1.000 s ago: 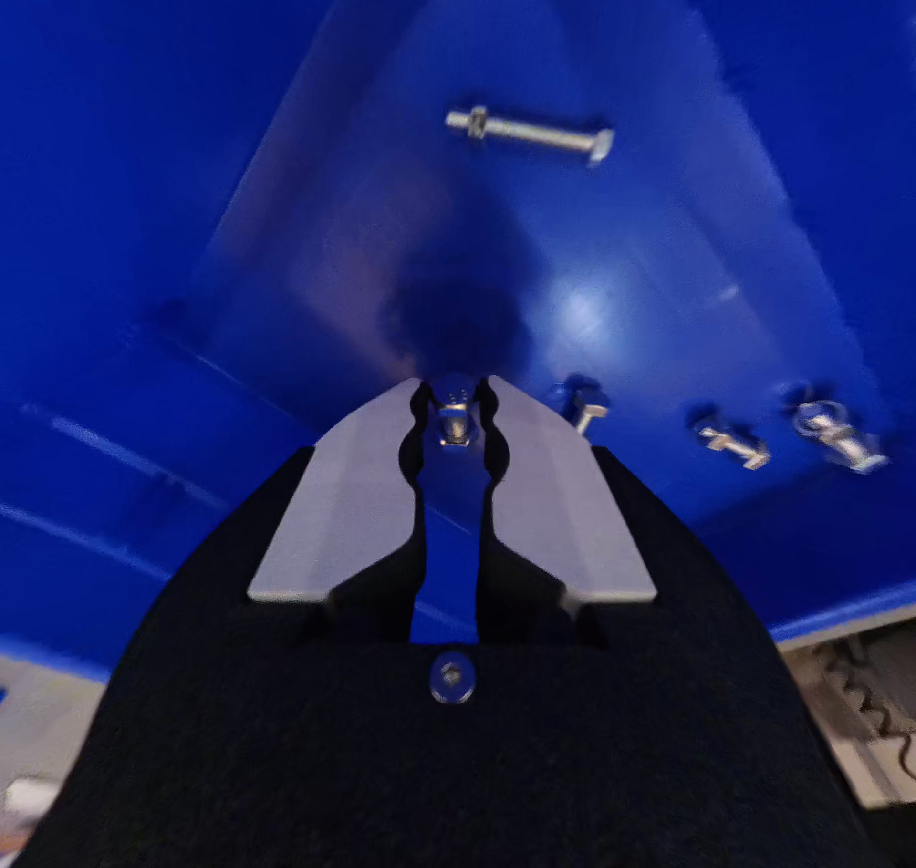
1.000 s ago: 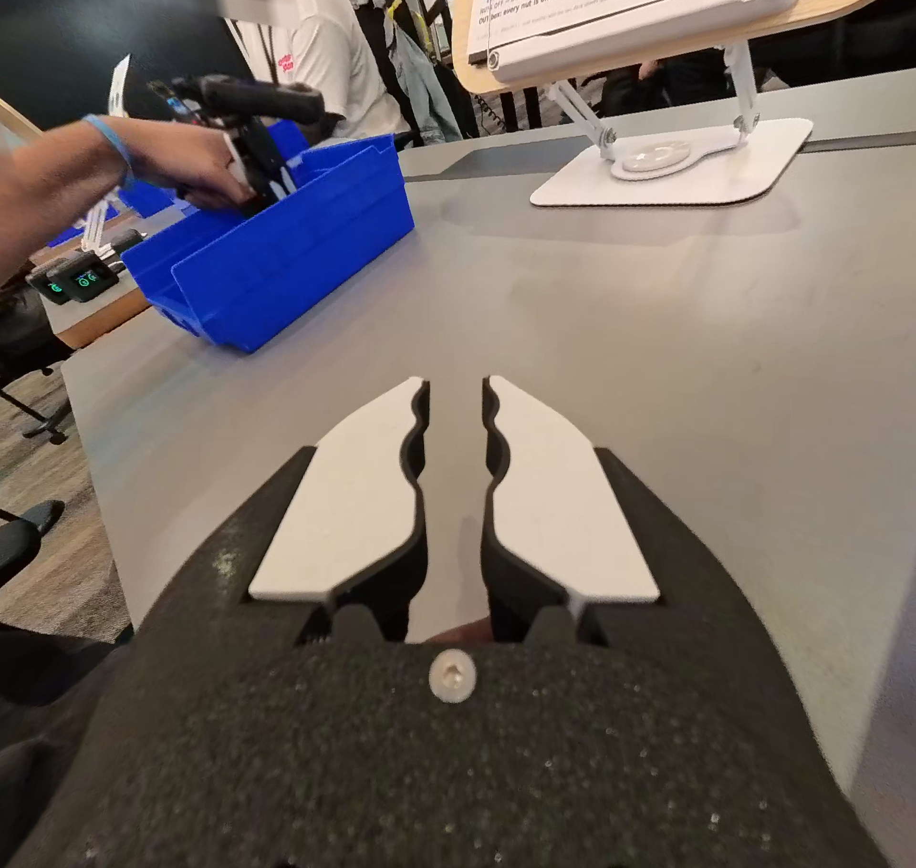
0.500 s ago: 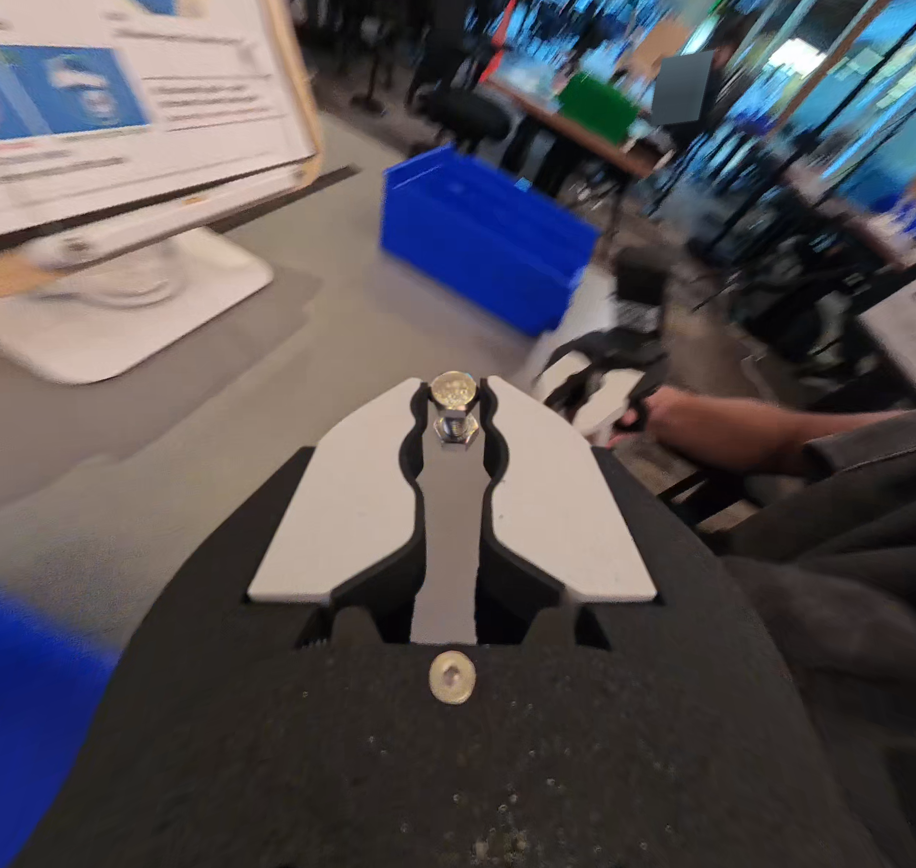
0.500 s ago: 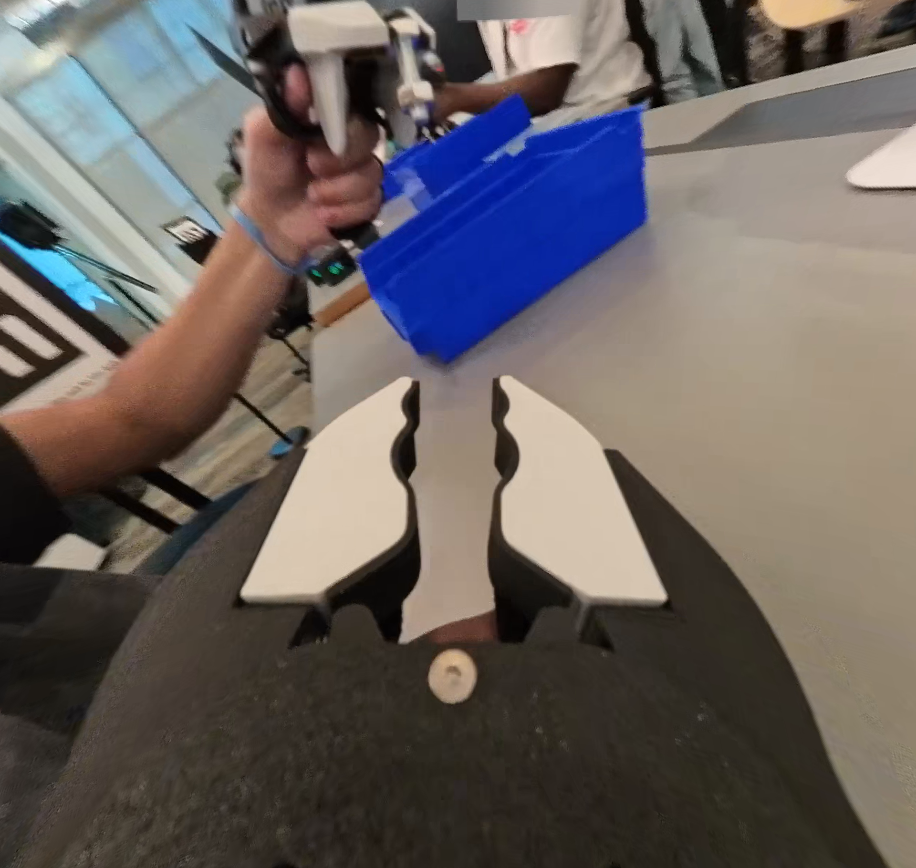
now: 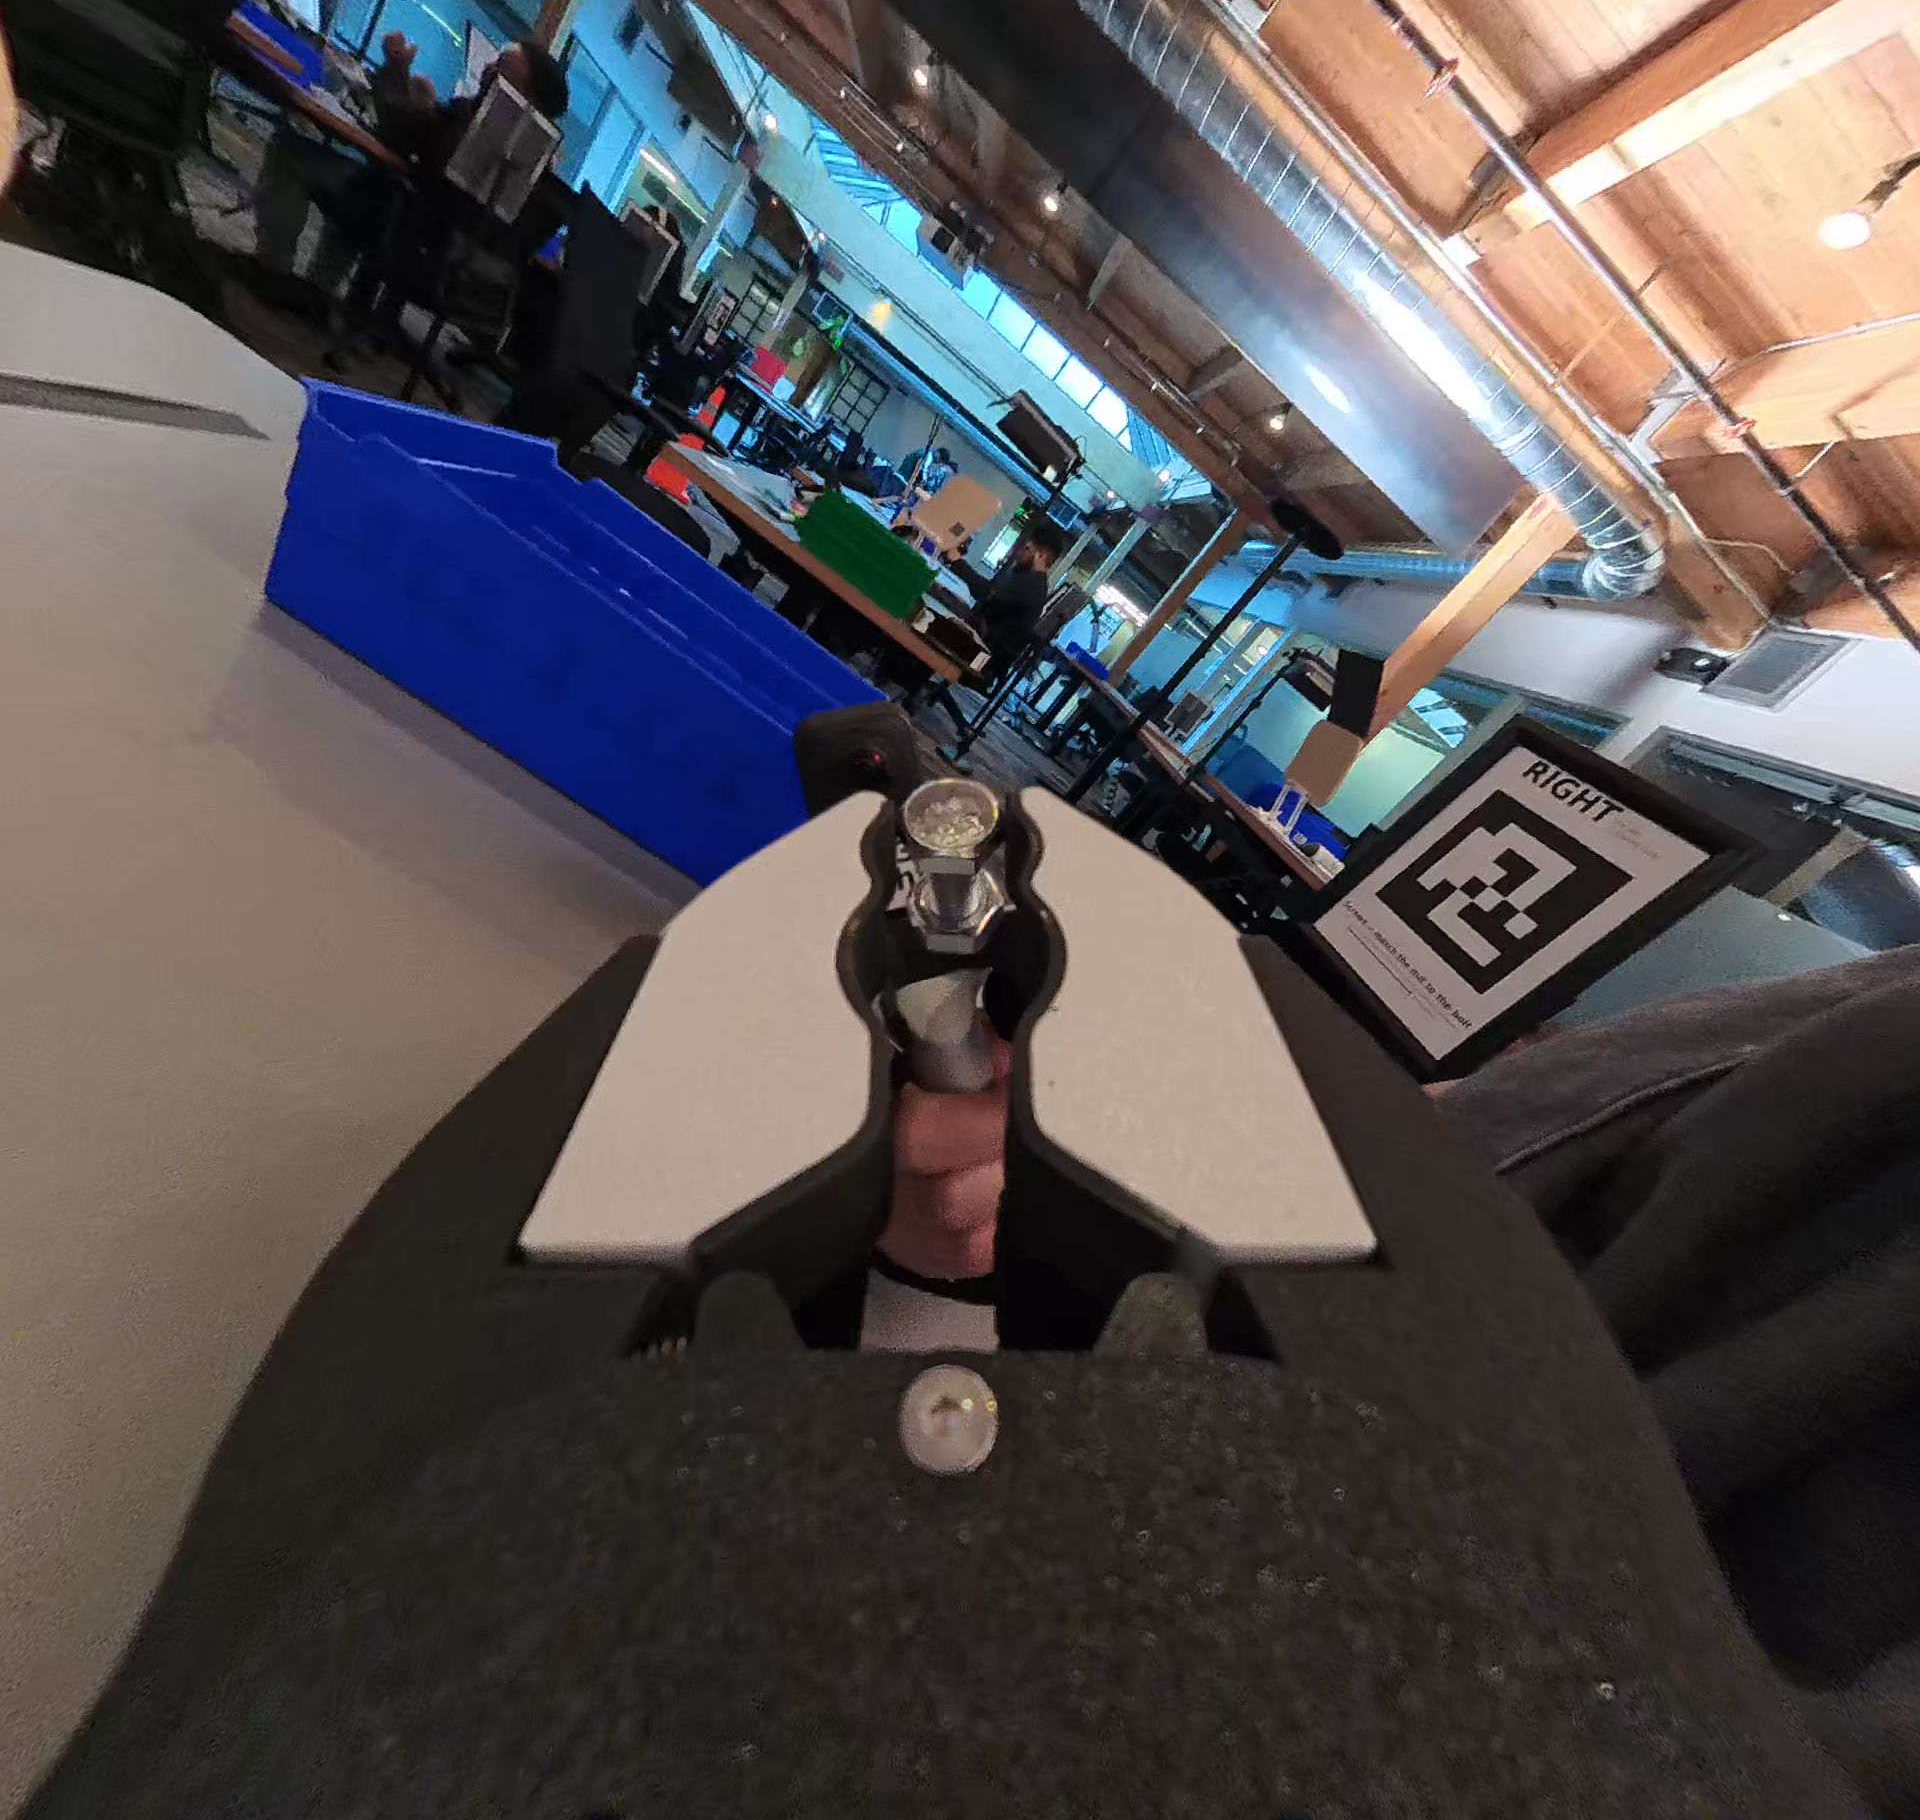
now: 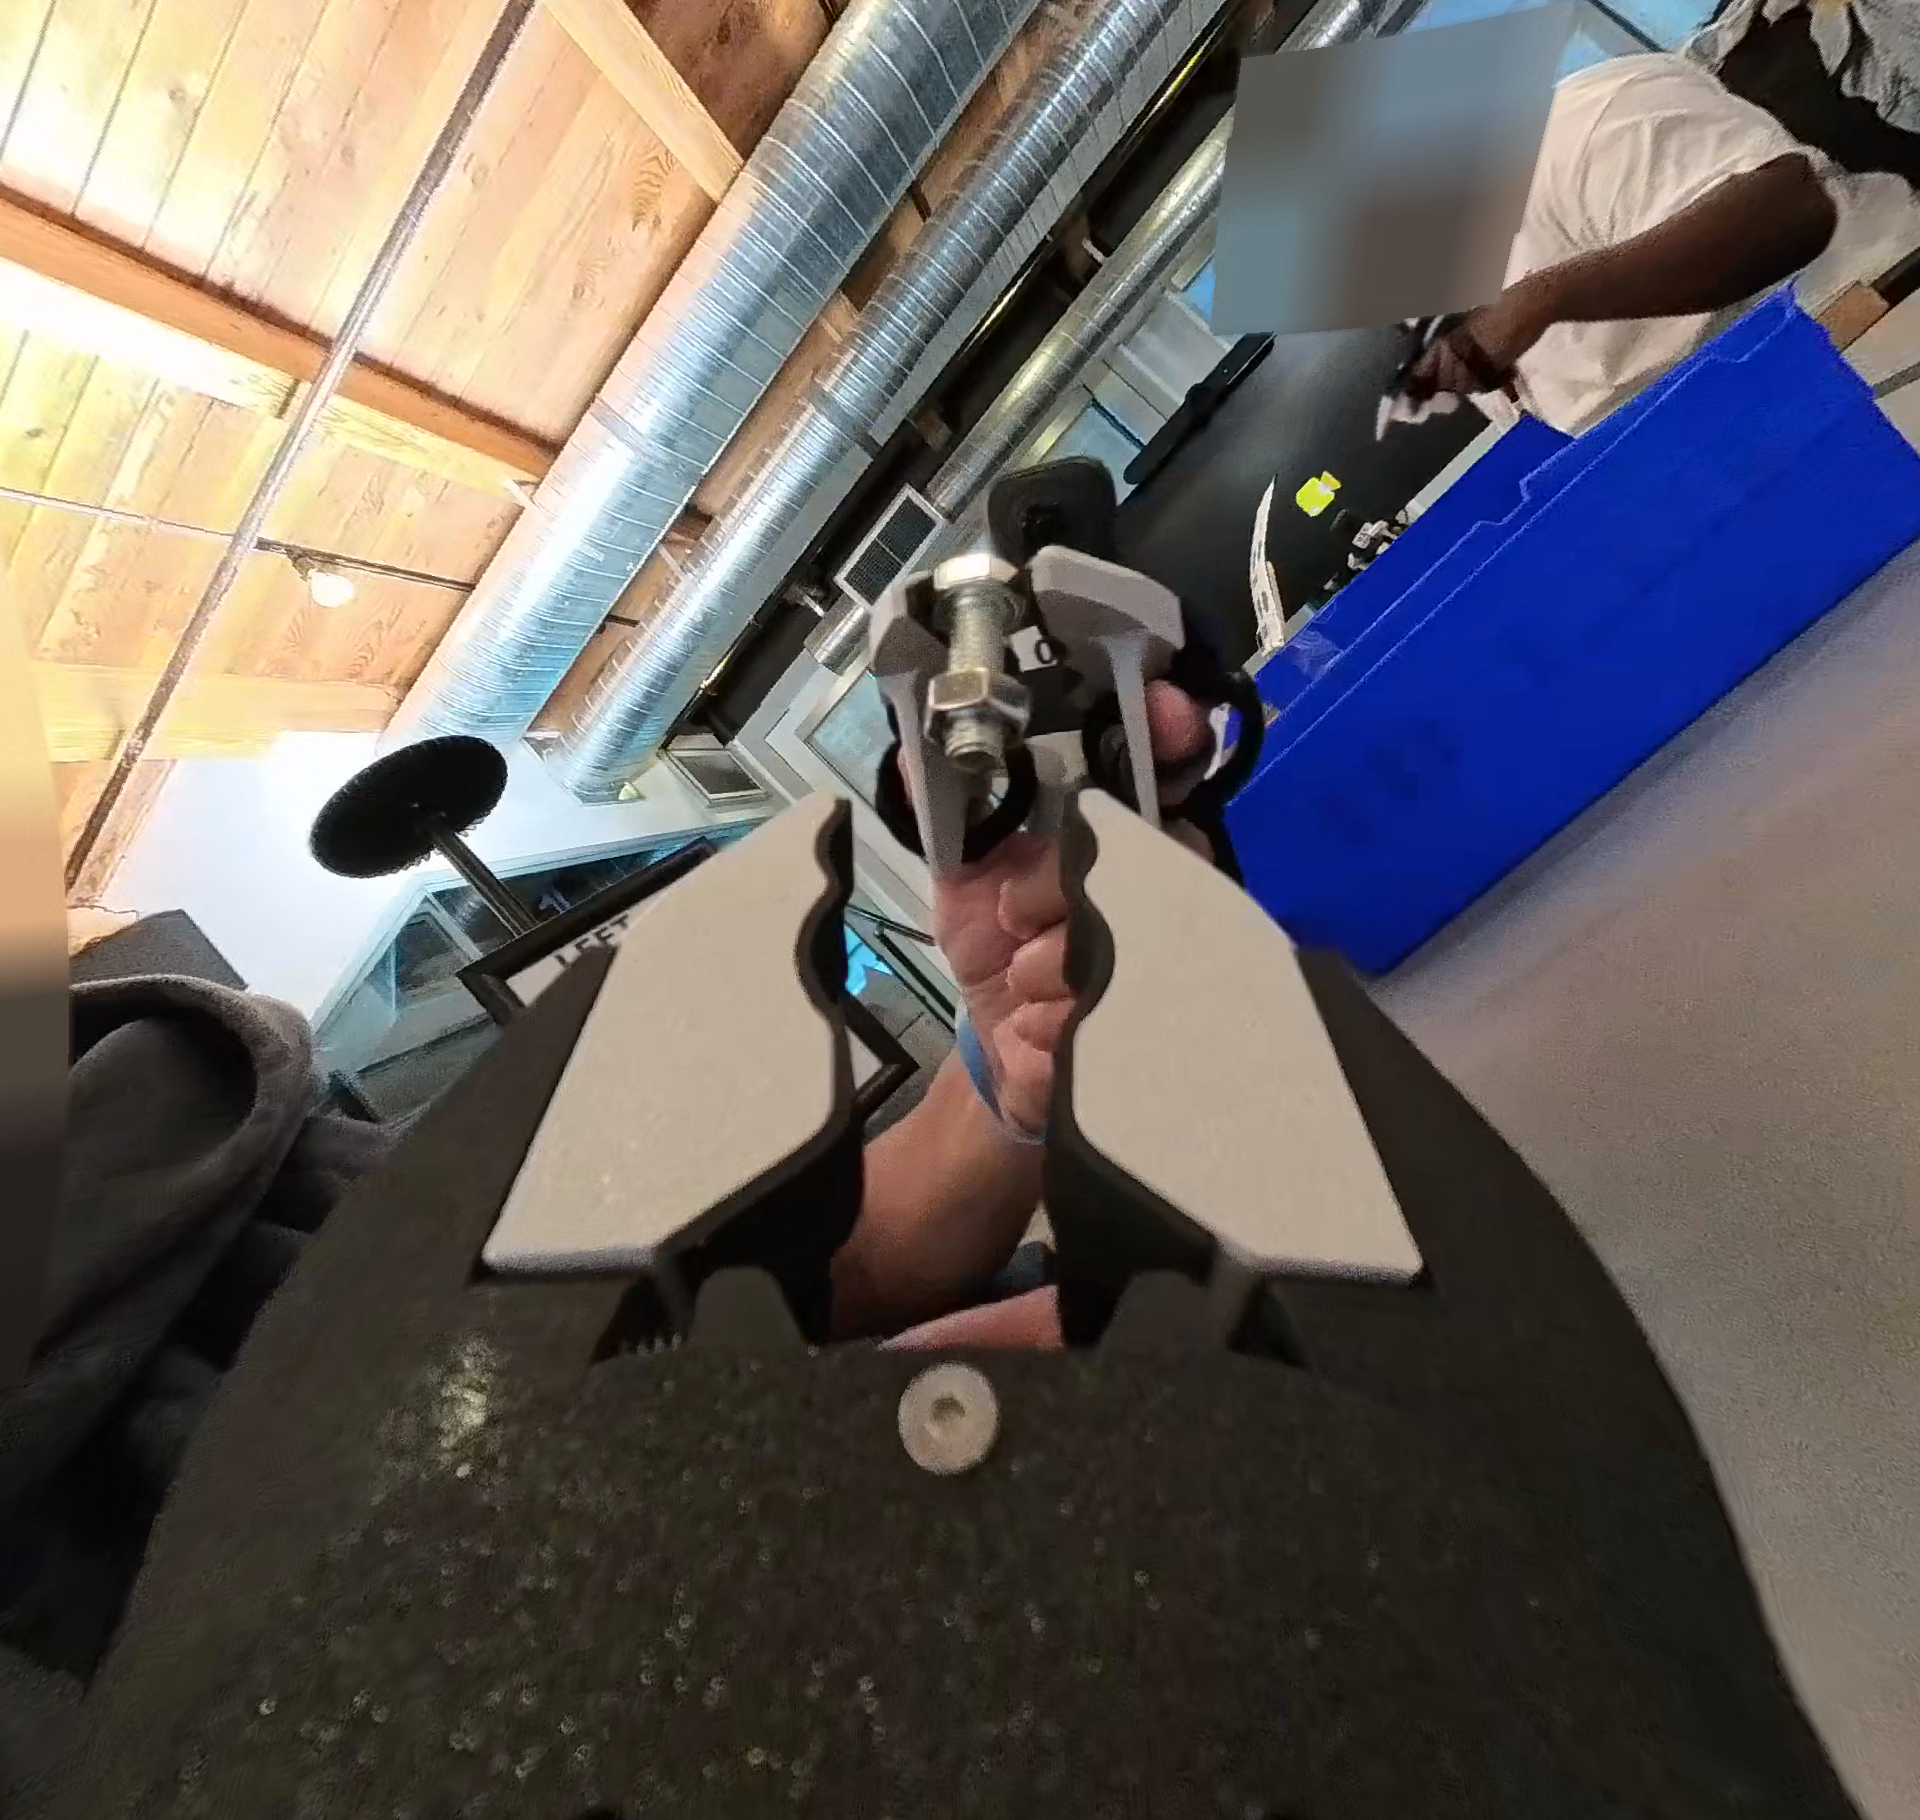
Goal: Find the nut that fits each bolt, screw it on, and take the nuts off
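Holding a bolt (image 5: 948, 897) with its nut (image 5: 958, 923) on, still to unscrew.
The left gripper (image 5: 951, 840) is clamping the bolt; the right gripper (image 6: 961, 840), fingers apart, is facing the nut.

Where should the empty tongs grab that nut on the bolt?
Across two opposite flats of the nut, coming at the bolt's free threaded end. The left tongs clamp the head end; the open right tongs already face it.

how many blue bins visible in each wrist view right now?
1 per view. Left wrist view: a blue bin on the grey table, beyond and left of the left gripper. Right wrist view: a blue bin at right. Whether they are the same bin is unclear.
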Demonstrator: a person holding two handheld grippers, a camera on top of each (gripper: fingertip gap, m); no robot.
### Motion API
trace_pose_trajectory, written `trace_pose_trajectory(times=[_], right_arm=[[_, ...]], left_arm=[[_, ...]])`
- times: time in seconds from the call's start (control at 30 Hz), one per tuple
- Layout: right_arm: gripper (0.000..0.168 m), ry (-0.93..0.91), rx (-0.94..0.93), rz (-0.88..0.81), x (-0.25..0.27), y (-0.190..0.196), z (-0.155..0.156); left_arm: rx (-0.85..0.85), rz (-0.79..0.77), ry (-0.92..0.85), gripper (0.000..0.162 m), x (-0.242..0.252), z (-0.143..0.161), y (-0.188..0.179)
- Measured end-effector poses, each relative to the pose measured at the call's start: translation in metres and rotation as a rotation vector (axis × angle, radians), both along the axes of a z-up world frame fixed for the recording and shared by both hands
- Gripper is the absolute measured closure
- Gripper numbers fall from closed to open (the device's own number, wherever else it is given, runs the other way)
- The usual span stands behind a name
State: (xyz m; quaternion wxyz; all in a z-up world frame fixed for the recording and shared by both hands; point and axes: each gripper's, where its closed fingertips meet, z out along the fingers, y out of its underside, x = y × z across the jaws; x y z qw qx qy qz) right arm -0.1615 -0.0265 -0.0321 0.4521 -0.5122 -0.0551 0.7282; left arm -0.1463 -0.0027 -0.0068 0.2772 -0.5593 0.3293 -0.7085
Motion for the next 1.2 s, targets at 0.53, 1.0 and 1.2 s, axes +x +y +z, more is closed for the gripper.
trace_pose_trajectory(times=[0.53, 1.0, 1.2], right_arm=[[0.134, 0.023, -0.027, -0.053, 0.016, 0.011, 0.001], [0.133, 0.072, 0.003, -0.019, 0.012, 0.001, 0.007], [0.13, -0.057, -0.043, -0.056, 0.01, 0.01, -0.016]], left_arm=[[0.002, 0.039, -0.03, 0.143, -0.014, -0.007, -0.001], [0.063, 0.031, 0.031, 0.143, -0.004, -0.023, -0.011], [0.055, 0.014, 0.025, 0.144, -0.001, -0.024, -0.015]])
